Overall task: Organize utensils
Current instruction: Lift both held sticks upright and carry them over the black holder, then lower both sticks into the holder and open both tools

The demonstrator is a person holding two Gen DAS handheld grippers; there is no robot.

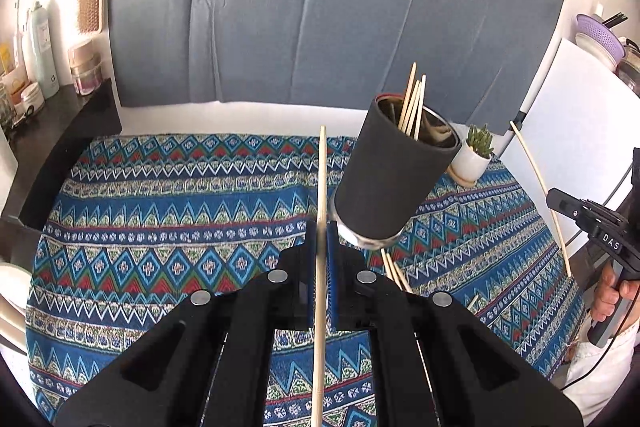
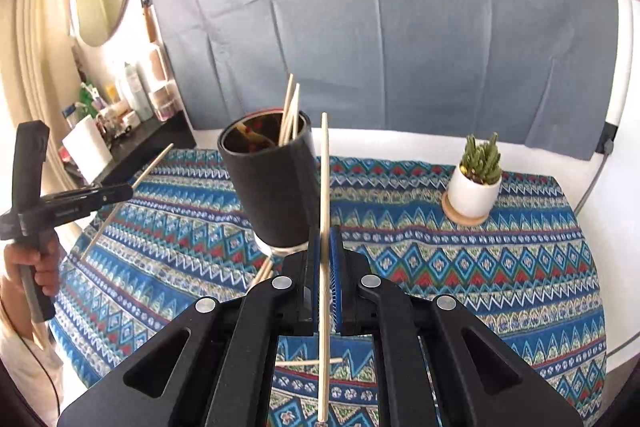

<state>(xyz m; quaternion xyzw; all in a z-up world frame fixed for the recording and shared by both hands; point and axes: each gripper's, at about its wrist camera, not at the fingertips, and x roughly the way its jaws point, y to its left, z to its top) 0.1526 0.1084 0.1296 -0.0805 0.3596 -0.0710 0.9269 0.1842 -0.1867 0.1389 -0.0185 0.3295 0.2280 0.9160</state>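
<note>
1. Desk (image 2: pixel 520 267): covered by a patterned blue cloth. It carries the holder, a small potted plant (image 2: pixel 478 175) on a coaster, and the loose sticks listed in item 5.
2. Holder (image 1: pixel 394 171): a dark cylindrical cup standing near the middle of the desk. Several chopsticks (image 1: pixel 412 103) already stand inside it, tips above the rim. Judgement: this portion of the sorting is complete.
3. Left claw (image 1: pixel 322 259): jaws together, clamped on one chopstick (image 1: pixel 321 187) that runs lengthwise between the pads, held above the cloth just left of the holder.
4. Right claw (image 2: pixel 329 259): jaws together, clamped on a second chopstick (image 2: pixel 325 167), held above the cloth just right of the holder.
5. Loose sticks (image 1: pixel 394 269): a few lie on the cloth by the holder's base; one more (image 2: pixel 308 363) lies nearer the person.
6. Status, as a judgement: the task is roughly mid-way. Remaining: place both held chopsticks in the holder, then collect the loose sticks.
</note>
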